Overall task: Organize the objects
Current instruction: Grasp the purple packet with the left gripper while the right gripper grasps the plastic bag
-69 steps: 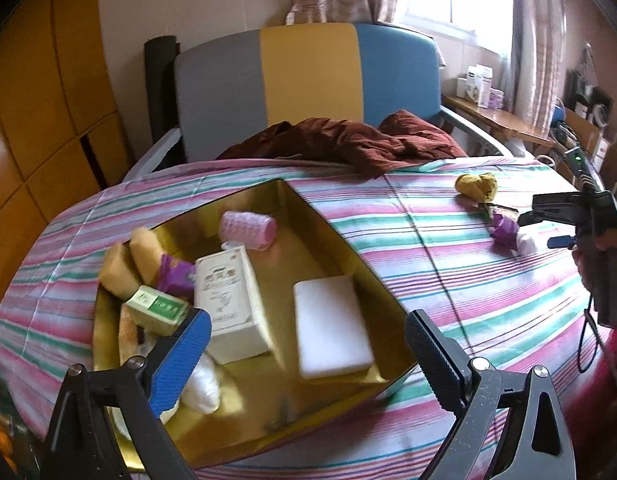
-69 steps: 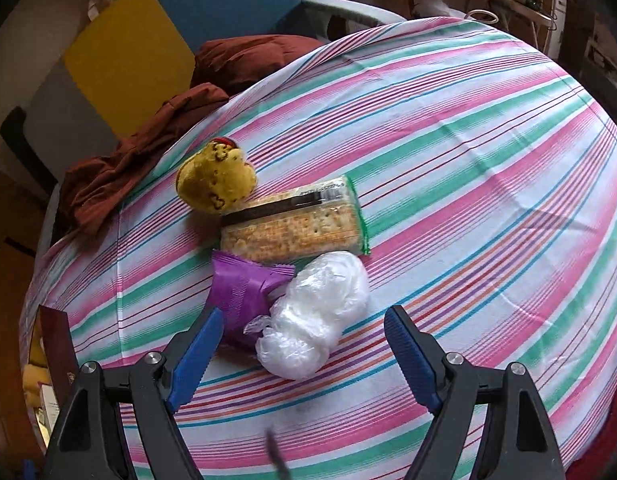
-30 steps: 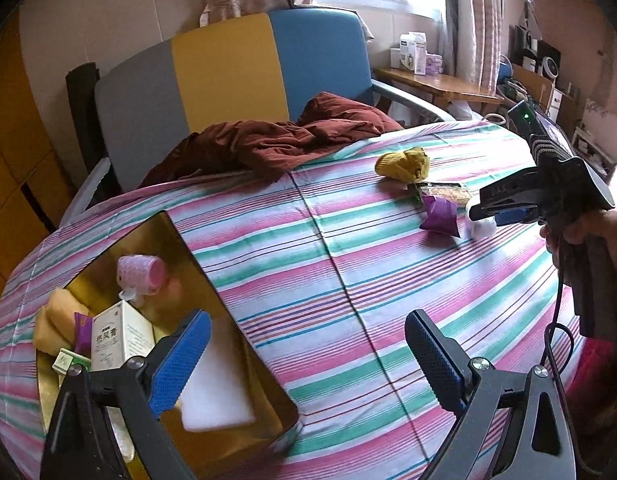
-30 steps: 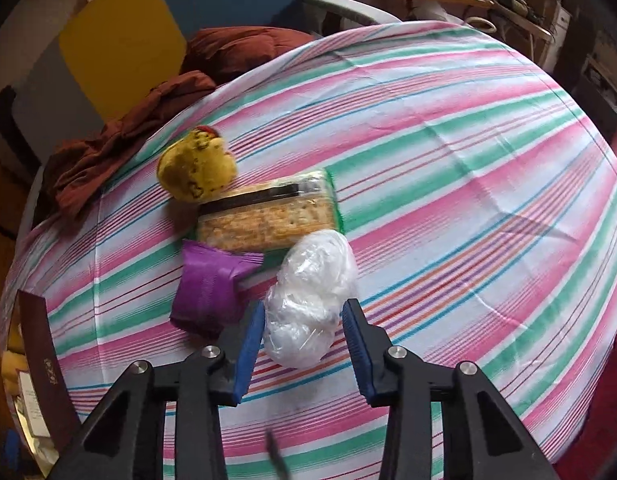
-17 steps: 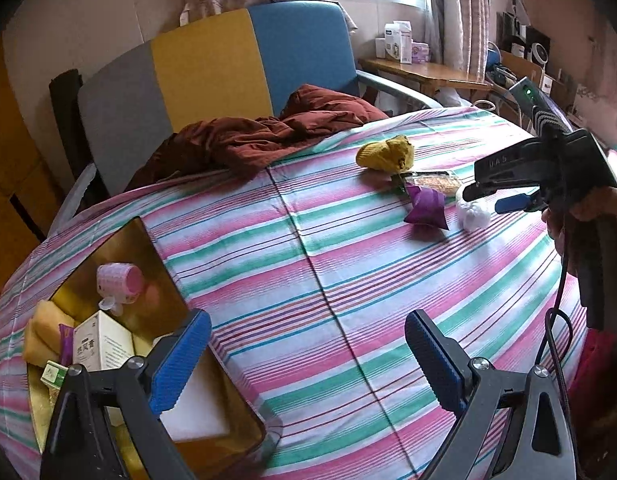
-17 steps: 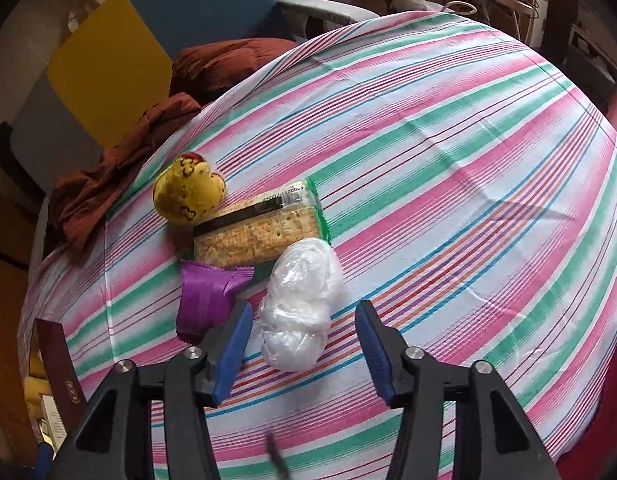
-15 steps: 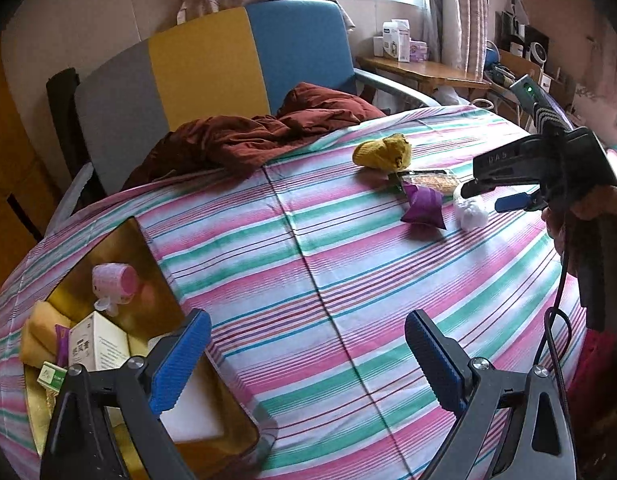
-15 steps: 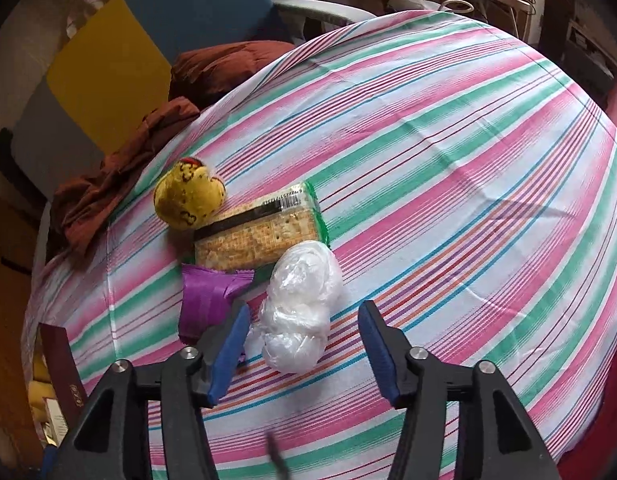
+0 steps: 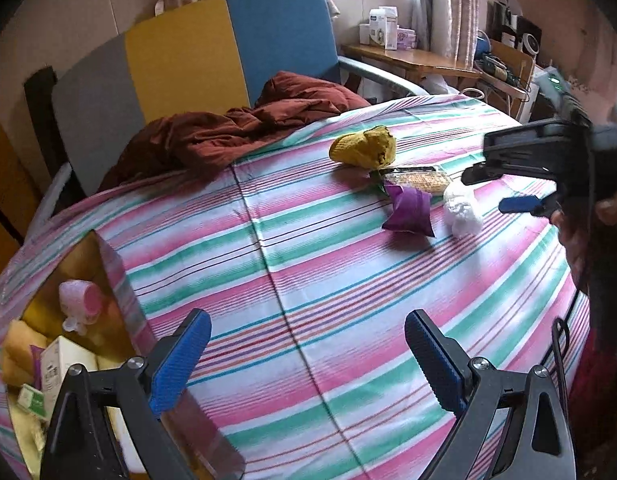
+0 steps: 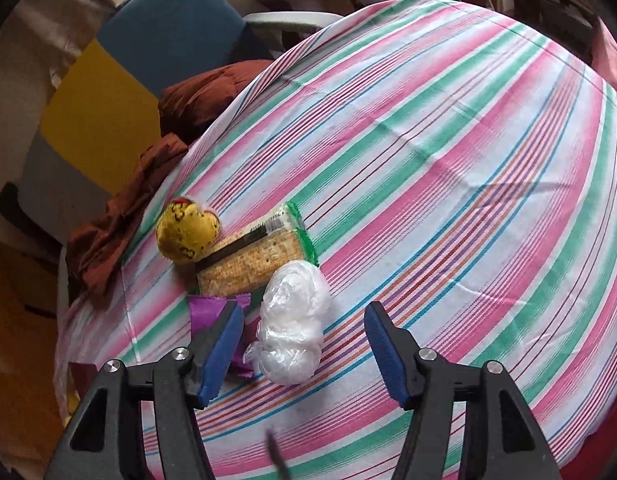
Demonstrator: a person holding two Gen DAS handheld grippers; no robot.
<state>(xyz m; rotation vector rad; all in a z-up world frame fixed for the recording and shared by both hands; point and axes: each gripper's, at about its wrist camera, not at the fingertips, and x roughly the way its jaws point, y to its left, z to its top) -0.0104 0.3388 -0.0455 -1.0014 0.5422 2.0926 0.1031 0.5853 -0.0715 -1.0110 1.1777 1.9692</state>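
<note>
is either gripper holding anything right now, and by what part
Nothing is held. The right gripper is open, its fingers either side of the white plastic bag without closing on it. The left gripper is open over the bare tablecloth.

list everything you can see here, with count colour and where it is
white plastic bag bundle: 1, white, on the tablecloth between the right jaws
purple wrapper: 1, purple, left of the bundle
cracker pack: 1, tan with green ends, behind the bundle
plush toy: 1, yellow, beside the cracker pack
gold box: 1, at the table's left edge, holding a pink hair roller and small cartons
tablecloth: 1, pink, green and white stripes
cloth: 1, maroon, heaped on the chair
left gripper: open, empty
right gripper: open, around the bundle
</note>
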